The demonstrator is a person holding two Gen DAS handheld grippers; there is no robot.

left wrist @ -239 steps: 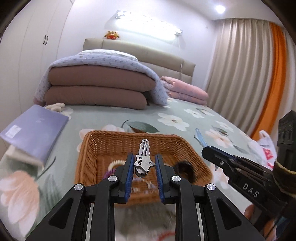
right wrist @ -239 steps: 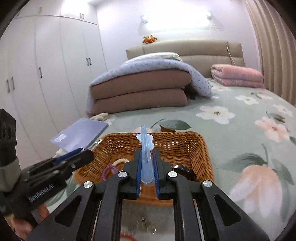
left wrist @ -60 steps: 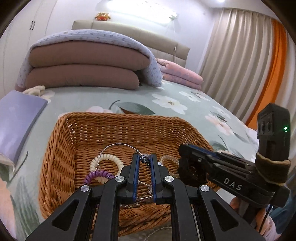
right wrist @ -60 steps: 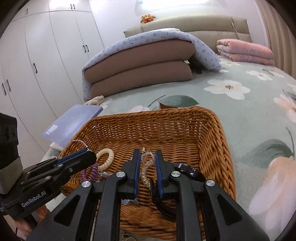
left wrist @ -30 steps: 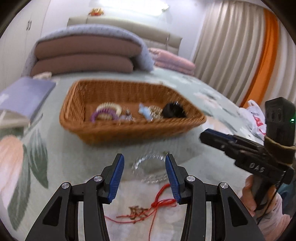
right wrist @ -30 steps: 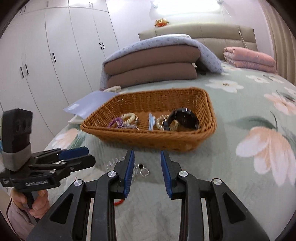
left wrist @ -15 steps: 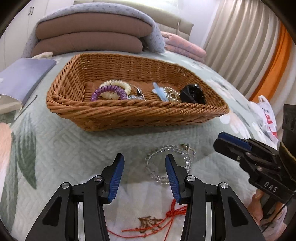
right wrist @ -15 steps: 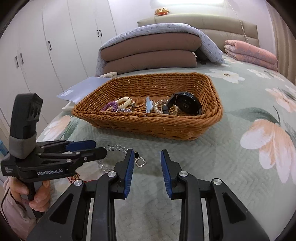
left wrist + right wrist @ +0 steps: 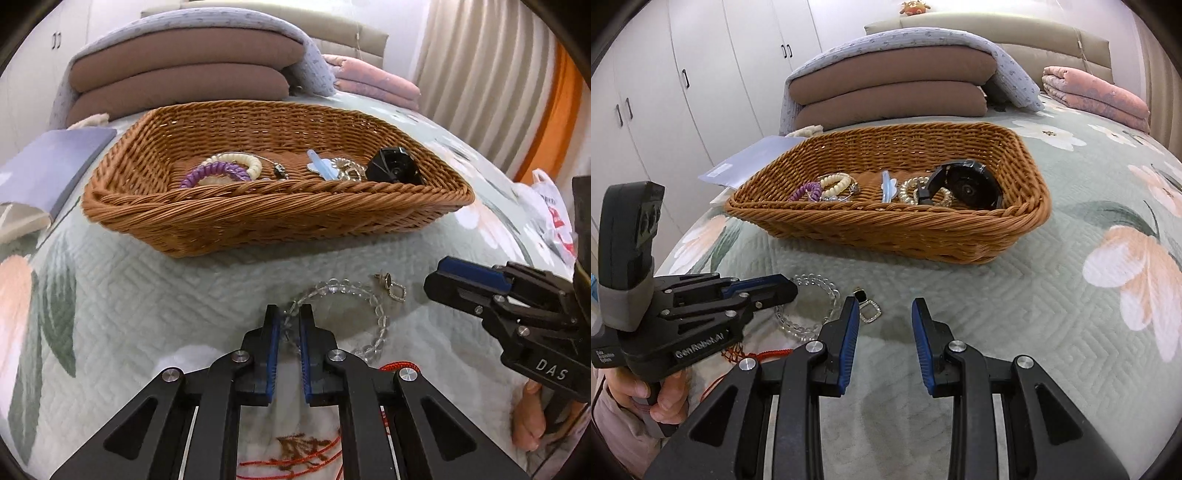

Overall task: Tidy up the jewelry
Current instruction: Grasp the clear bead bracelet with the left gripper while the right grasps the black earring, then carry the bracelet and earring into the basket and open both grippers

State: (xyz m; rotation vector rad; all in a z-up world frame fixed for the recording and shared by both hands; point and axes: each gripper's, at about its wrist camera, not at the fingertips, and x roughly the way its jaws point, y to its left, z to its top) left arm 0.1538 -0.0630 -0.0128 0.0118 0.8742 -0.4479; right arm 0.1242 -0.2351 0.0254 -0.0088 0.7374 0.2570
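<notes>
A wicker basket [image 9: 258,218] [image 9: 923,236] on the bed holds a purple coil band [image 9: 216,173], a cream bead bracelet [image 9: 236,162], a light blue clip [image 9: 319,168], a gold bracelet [image 9: 912,190] and a black watch [image 9: 393,170] [image 9: 964,186]. A clear bead bracelet [image 9: 373,306] [image 9: 812,306] lies on the quilt in front of the basket. My left gripper [image 9: 288,321] [image 9: 786,290] is shut on its left side. A small earring [image 9: 393,288] [image 9: 866,308] lies beside it. My right gripper [image 9: 882,317] [image 9: 443,280] is open and empty, just right of the earring.
A red cord [image 9: 399,367] [image 9: 768,356] lies on a white cloth near me. A lilac book [image 9: 48,173] sits left of the basket. Folded quilts [image 9: 890,92] are stacked behind it. A plastic bag [image 9: 550,214] lies at the right.
My left gripper has moved forward and closed on the clear bead bracelet. My right gripper has dropped closer to the quilt by the earring, still open.
</notes>
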